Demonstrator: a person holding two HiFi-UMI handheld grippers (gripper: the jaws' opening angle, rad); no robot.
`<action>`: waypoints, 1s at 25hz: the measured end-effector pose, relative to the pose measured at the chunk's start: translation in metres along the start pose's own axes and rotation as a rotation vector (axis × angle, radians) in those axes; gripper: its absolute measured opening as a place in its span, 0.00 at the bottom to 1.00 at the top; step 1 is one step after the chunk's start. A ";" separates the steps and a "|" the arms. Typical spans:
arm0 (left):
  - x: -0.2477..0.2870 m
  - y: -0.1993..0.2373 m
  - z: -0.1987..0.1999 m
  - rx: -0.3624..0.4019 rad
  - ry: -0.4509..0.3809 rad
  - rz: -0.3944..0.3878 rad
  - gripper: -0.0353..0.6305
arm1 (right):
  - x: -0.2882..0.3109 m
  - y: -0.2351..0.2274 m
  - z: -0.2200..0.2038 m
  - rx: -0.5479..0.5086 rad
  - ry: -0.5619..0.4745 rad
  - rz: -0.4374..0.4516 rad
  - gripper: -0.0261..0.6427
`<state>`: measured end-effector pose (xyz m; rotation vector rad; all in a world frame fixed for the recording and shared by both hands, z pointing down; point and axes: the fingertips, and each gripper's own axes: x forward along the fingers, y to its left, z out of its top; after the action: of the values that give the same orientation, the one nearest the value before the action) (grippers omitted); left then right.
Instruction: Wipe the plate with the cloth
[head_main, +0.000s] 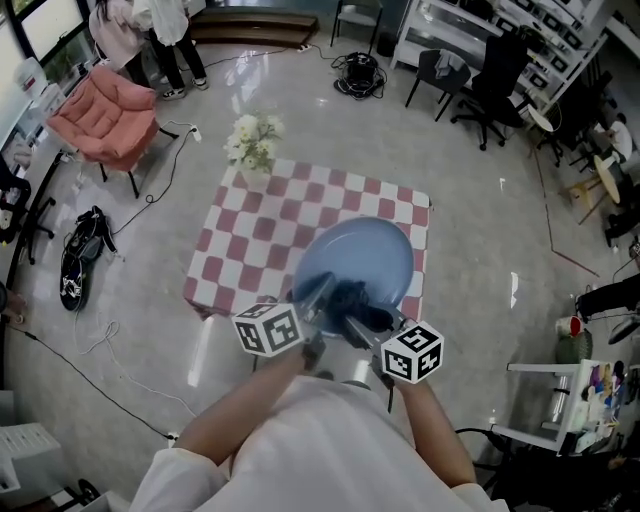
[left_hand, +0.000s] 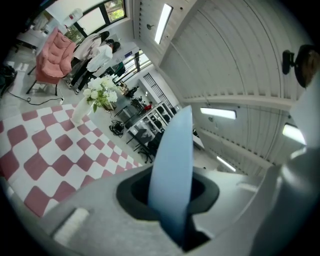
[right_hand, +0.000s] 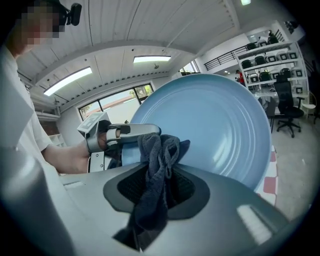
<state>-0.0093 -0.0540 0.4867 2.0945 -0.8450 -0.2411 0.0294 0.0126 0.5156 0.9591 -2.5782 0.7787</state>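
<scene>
Plate being held over table, rim being clamped at 7 o'clock by left gripper jaws. Bunched cloth being pinched by right gripper jaws at plate face. Plate judged stiff, slick, breakable; cloth limp, light.

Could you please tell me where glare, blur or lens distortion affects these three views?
Head view: glare patches on the glossy floor; edges bow. Left gripper view: the blue plate, edge-on and close, looks soft; corners go black. Right gripper view: the dark cloth is sharp; faint sheen on the plate; mosaic patch top left.
</scene>
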 end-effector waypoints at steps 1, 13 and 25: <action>0.000 0.001 0.001 0.003 0.007 -0.005 0.16 | 0.000 -0.002 0.000 -0.010 0.007 -0.013 0.19; -0.014 0.030 0.003 -0.037 0.085 -0.010 0.16 | 0.007 -0.017 -0.004 -0.223 0.113 -0.123 0.19; -0.027 0.055 0.006 -0.066 0.176 -0.001 0.16 | 0.009 -0.046 0.013 -0.329 0.168 -0.186 0.19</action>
<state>-0.0591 -0.0629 0.5217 2.0213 -0.7211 -0.0820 0.0525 -0.0291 0.5269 0.9652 -2.3335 0.3543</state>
